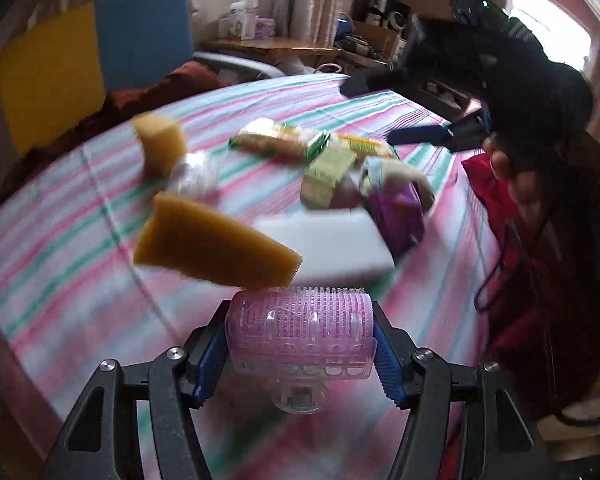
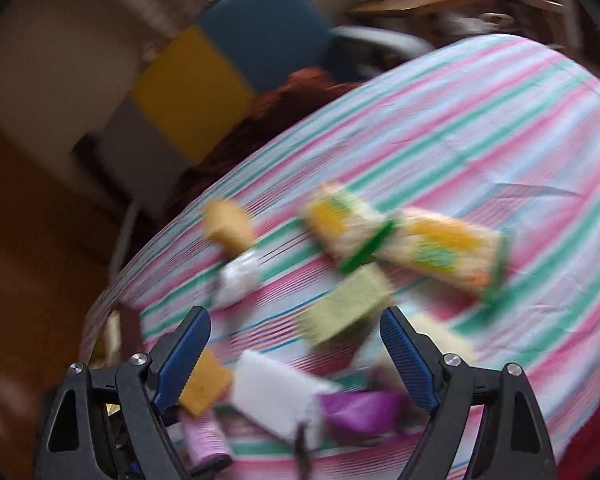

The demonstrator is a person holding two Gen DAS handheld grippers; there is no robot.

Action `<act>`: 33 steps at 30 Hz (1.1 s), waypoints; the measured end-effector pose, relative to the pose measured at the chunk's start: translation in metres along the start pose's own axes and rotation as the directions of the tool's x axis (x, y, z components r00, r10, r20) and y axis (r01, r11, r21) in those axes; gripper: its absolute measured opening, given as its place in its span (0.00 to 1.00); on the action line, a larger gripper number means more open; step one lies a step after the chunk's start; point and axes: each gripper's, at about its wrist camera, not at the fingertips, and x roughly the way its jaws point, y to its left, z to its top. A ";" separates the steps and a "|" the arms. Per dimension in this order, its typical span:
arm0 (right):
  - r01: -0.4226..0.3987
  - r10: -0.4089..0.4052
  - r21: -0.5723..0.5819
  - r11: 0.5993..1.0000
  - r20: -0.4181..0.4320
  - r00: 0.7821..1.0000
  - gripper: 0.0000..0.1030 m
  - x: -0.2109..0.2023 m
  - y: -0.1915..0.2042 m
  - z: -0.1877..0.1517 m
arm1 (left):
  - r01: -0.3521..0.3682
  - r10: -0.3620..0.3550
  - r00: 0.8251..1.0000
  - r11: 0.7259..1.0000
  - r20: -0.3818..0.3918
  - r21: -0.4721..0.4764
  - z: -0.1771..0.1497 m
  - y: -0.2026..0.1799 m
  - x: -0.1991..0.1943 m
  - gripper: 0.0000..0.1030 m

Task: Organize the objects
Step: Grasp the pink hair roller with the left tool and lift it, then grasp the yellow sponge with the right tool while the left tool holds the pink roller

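Observation:
My left gripper (image 1: 300,340) is shut on a pink hair roller (image 1: 300,332), held above the striped cloth (image 1: 80,240). Just beyond it lie an orange sponge (image 1: 216,248) and a white foam block (image 1: 332,244). Further back are a second orange sponge (image 1: 162,142), a crumpled clear wrap (image 1: 196,176), packaged scouring pads (image 1: 284,142), a pale green pad (image 1: 326,176) and a purple pouch (image 1: 396,212). My right gripper (image 2: 296,356) is open and empty above the white block (image 2: 276,396) and purple pouch (image 2: 360,408); it also shows in the left wrist view (image 1: 420,108), high at the right.
A blue and yellow chair (image 1: 96,64) stands behind the table's far left edge. A dark red cloth (image 1: 540,280) lies along the right side. A cluttered wooden shelf (image 1: 280,46) sits at the back. The roller also shows blurred in the right wrist view (image 2: 206,436).

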 end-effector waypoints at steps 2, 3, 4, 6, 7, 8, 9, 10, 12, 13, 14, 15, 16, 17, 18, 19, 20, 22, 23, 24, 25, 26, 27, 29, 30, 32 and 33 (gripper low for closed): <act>-0.044 0.039 -0.096 0.994 -0.058 0.998 0.86 0.010 0.022 -0.005 | 0.007 -0.007 1.000 1.000 0.020 -0.025 -0.015 -0.001 -0.011 0.62; -0.068 0.056 -0.140 0.988 -0.093 0.994 0.86 0.016 0.033 -0.008 | 0.014 -0.013 1.000 0.999 0.022 -0.039 -0.021 -0.001 -0.015 0.62; -0.097 0.074 -0.179 0.979 -0.133 0.988 0.86 0.022 0.044 -0.012 | 0.018 -0.017 1.000 0.999 0.026 -0.048 -0.025 0.000 -0.018 0.62; -0.117 0.069 -0.258 0.959 -0.188 0.980 0.86 0.030 0.064 -0.022 | 0.019 -0.017 0.999 0.998 0.030 -0.052 -0.032 -0.002 -0.024 0.62; -0.121 0.054 -0.307 0.944 -0.219 0.974 0.86 0.036 0.076 -0.027 | 0.017 -0.016 0.999 0.998 0.034 -0.052 -0.036 -0.002 -0.027 0.62; -0.133 0.050 -0.335 0.933 -0.244 0.968 0.86 0.040 0.084 -0.032 | 0.017 -0.015 0.999 0.998 0.036 -0.054 -0.037 -0.002 -0.028 0.62; -0.145 0.048 -0.357 0.923 -0.266 0.963 0.86 0.043 0.088 -0.036 | 0.016 -0.014 0.999 0.998 0.038 -0.056 -0.039 -0.001 -0.030 0.62; -0.158 0.043 -0.384 0.910 -0.291 0.956 0.86 0.047 0.096 -0.042 | 0.015 -0.013 0.999 0.998 0.040 -0.060 -0.039 -0.001 -0.031 0.62; -0.182 0.036 -0.428 0.885 -0.328 0.944 0.86 0.054 0.110 -0.050 | 0.015 -0.012 0.999 0.998 0.044 -0.061 -0.043 -0.001 -0.034 0.62; -0.196 0.034 -0.446 0.873 -0.346 0.938 0.86 0.058 0.117 -0.054 | 0.014 -0.011 0.999 0.998 0.046 -0.061 -0.045 -0.001 -0.035 0.62; -0.201 0.029 -0.463 0.863 -0.352 0.935 0.86 0.061 0.123 -0.056 | 0.012 -0.009 0.999 0.998 0.048 -0.061 -0.047 -0.001 -0.036 0.62; -0.206 0.024 -0.480 0.853 -0.359 0.933 0.86 0.065 0.130 -0.057 | 0.013 -0.010 0.999 0.998 0.050 -0.063 -0.048 -0.001 -0.036 0.62; -0.212 0.022 -0.487 0.847 -0.366 0.930 0.86 0.069 0.133 -0.057 | 0.013 -0.010 0.999 0.998 0.052 -0.063 -0.049 -0.001 -0.037 0.62; -0.223 0.025 -0.493 0.841 -0.377 0.926 0.86 0.074 0.138 -0.056 | 0.012 -0.009 0.999 0.998 0.054 -0.063 -0.050 -0.001 -0.038 0.62; -0.233 0.026 -0.497 0.836 -0.388 0.921 0.86 0.079 0.143 -0.056 | 0.011 -0.008 0.998 0.998 0.055 -0.064 -0.051 -0.002 -0.038 0.62; -0.238 0.021 -0.504 0.831 -0.398 0.917 0.86 0.085 0.147 -0.055 | 0.010 -0.006 0.998 0.998 0.056 -0.064 -0.051 -0.002 -0.038 0.62; -0.236 0.009 -0.517 0.823 -0.402 0.915 0.86 0.088 0.151 -0.055 | 0.008 -0.004 0.998 0.998 0.057 -0.064 -0.052 -0.002 -0.039 0.62; -0.212 -0.020 -0.549 0.808 -0.387 0.922 0.86 0.092 0.158 -0.054 | 0.006 -0.002 0.998 0.998 0.059 -0.066 -0.053 -0.001 -0.040 0.63; -0.205 -0.013 -0.546 0.812 -0.367 0.930 0.86 0.091 0.160 -0.050 | 0.006 -0.002 0.998 0.998 0.059 -0.069 -0.054 0.000 -0.040 0.63; -0.208 0.010 -0.525 0.825 -0.355 0.935 0.86 0.088 0.158 -0.044 | 0.006 -0.002 0.998 0.997 0.059 -0.071 -0.054 0.000 -0.040 0.63; -0.220 0.044 -0.491 0.843 -0.344 0.938 0.86 0.085 0.155 -0.040 | 0.007 -0.003 0.998 0.997 0.061 -0.074 -0.055 0.001 -0.040 0.63; -0.248 0.078 -0.468 0.848 -0.353 0.932 0.85 0.082 0.153 -0.039 | 0.009 -0.004 0.998 0.997 0.063 -0.077 -0.055 0.001 -0.040 0.63; -0.288 0.109 -0.454 0.843 -0.380 0.919 0.85 0.080 0.153 -0.040 | 0.011 -0.006 0.998 0.997 0.064 -0.079 -0.055 0.002 -0.040 0.63; -0.317 0.108 -0.463 0.828 -0.423 0.900 0.85 0.083 0.156 -0.049 | 0.012 -0.007 0.998 0.997 0.066 -0.079 -0.055 0.001 -0.039 0.63; -0.313 0.090 -0.470 0.825 -0.439 0.894 0.85 0.086 0.156 -0.054 | 0.012 -0.007 0.998 0.997 0.067 -0.079 -0.055 0.001 -0.039 0.63; -0.310 0.050 -0.474 0.824 -0.484 0.874 0.85 0.098 0.155 -0.064 | 0.013 -0.007 0.998 0.997 0.064 -0.082 -0.055 0.001 -0.038 0.62; -0.305 0.033 -0.478 0.824 -0.497 0.867 0.85 0.103 0.155 -0.068 | 0.010 -0.005 0.998 0.997 0.062 -0.081 -0.056 0.001 -0.037 0.62</act>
